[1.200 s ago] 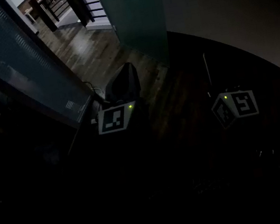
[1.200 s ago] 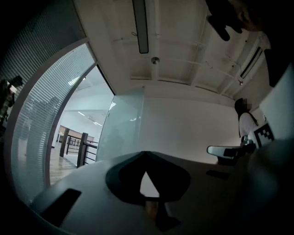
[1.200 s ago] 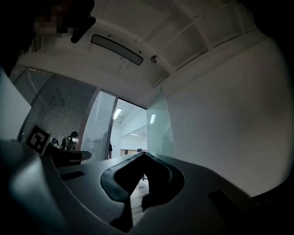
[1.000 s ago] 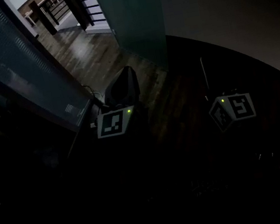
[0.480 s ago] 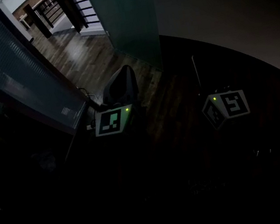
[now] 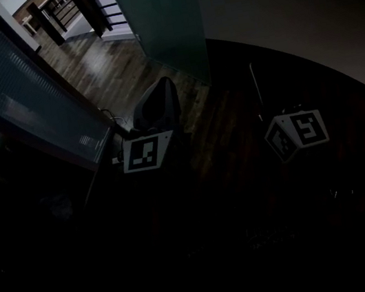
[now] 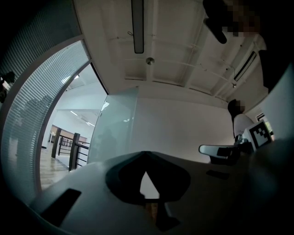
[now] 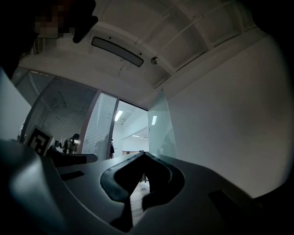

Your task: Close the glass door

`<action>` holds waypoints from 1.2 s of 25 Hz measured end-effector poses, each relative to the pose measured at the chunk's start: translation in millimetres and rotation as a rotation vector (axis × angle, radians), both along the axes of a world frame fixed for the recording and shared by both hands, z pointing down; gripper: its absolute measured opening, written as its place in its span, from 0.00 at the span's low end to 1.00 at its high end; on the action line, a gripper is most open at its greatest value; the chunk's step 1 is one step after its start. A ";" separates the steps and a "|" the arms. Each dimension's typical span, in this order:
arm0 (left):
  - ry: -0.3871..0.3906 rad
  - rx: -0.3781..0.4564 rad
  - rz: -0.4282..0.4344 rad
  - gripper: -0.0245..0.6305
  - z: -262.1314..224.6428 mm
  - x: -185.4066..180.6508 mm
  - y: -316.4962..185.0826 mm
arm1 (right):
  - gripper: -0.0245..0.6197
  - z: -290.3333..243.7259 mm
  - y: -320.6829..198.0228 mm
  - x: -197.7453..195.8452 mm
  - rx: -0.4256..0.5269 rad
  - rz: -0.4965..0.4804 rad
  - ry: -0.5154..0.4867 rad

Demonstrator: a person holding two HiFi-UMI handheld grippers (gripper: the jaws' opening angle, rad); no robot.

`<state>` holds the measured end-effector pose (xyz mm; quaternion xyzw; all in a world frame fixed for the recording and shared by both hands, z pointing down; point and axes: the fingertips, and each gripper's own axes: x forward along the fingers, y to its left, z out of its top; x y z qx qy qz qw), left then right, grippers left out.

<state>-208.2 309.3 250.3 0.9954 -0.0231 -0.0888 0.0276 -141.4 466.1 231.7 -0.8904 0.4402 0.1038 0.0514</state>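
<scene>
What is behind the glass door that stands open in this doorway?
Past the glass door's open edge, wood floor and a dark railing show. The pane itself is frosted. Directly behind it only a dim shape shows, and nothing can be identified.

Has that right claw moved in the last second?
No. Seen from the head, the right claw keeps its spot beside the glass door's lower corner.

Dark wood floor (image 6: 104,66), pale wall (image 6: 283,5), striped glass partition (image 6: 11,88).

Glossy wooden floor (image 6: 102,68), dark railing posts (image 6: 43,21) standing on it
</scene>
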 end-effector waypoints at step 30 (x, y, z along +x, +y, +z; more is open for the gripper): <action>-0.019 -0.011 -0.062 0.04 18.5 65.2 6.0 | 0.03 31.8 -0.3 91.6 -0.062 -0.038 -0.042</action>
